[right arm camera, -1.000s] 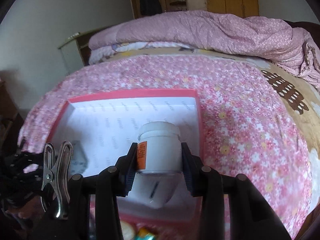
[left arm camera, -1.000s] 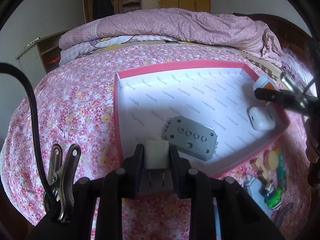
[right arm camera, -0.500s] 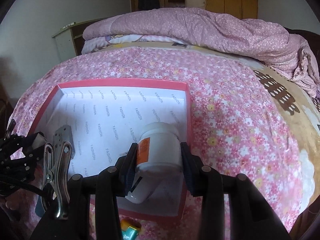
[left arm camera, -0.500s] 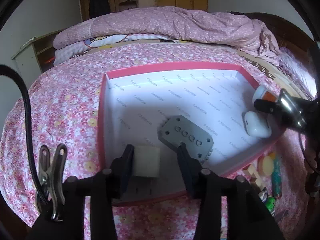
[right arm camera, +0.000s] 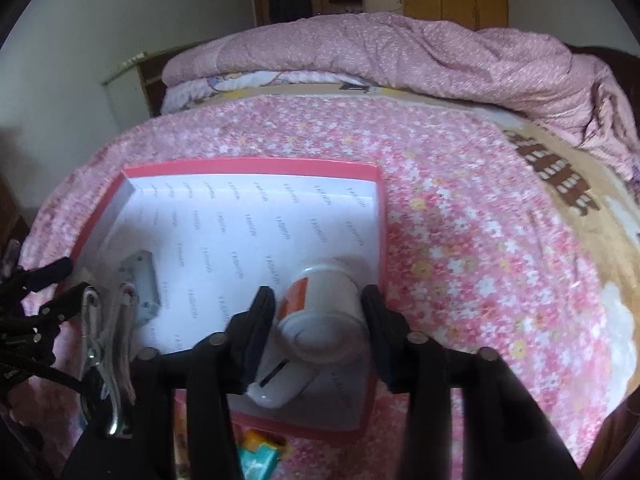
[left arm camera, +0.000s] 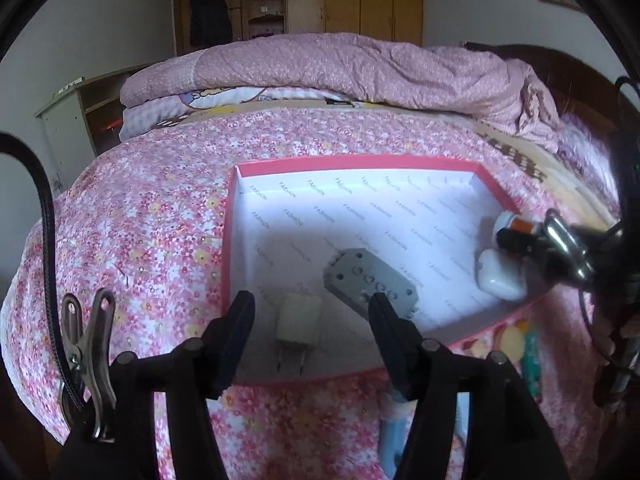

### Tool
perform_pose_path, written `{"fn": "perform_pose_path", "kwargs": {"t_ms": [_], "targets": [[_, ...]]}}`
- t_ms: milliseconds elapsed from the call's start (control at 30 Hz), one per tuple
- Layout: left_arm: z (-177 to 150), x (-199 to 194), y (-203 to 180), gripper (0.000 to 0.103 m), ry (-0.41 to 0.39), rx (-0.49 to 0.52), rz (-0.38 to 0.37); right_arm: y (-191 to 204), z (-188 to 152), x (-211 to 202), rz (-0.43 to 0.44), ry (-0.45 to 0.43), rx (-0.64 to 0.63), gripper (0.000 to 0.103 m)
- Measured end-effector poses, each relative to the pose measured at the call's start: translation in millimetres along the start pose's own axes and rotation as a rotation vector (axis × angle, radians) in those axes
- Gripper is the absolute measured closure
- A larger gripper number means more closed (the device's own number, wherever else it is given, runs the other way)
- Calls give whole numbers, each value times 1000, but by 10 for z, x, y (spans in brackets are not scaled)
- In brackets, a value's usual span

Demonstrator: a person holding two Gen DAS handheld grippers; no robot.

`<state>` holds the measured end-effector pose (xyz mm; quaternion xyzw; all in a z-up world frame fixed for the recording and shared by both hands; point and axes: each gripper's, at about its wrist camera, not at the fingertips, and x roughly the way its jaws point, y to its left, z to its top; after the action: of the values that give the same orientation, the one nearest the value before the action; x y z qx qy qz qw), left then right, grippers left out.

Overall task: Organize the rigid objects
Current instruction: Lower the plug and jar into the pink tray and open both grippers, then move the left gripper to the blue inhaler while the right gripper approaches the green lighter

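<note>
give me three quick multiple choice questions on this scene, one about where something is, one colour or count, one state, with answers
1. Where does the white charger plug lie?
A. inside the box, near its front wall
B. on the quilt
C. on the cabinet

2. What colour is the box rim?
A. blue
B. red-pink
C. green

3. How do the left gripper jaws stand?
A. clamped on the plug
C. clamped on the grey plate
B. apart, clear of the plug

Answers: 1 A, the plug rests on the printed white floor; 2 B, a red-pink edge runs all round; 3 B, gaps show on both sides of the plug, the jaws having just been opening.
</note>
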<state>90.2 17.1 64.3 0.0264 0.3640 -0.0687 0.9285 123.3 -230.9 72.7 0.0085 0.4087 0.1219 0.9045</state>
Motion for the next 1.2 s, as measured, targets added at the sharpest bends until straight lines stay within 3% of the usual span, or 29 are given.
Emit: {"fn": "perform_pose_path", "kwargs": {"t_ms": [333,567,733,967,1100,1200], "targets": [[-203,-298,-119,40,10,-3,-45,119,-78,-490,-15,-81,-50,46],[-454,-422,-242,40,40,4,-87,133,-428,-793,9,-96,-28,46],[-633,-383,-325,40,55,33,-52,142,-777,-843,34,-56,-12,46],[-734,-295,-350,40,75,31,-61,152,-1065,-793,82,-10,18,46],[-809,-203,-388,49,101,32,-69,155,-1136,-679,72,25,34,46],[-861,-212,-459,49,76,74,-48,156,-1196,-592,94,57,48,46]]}}
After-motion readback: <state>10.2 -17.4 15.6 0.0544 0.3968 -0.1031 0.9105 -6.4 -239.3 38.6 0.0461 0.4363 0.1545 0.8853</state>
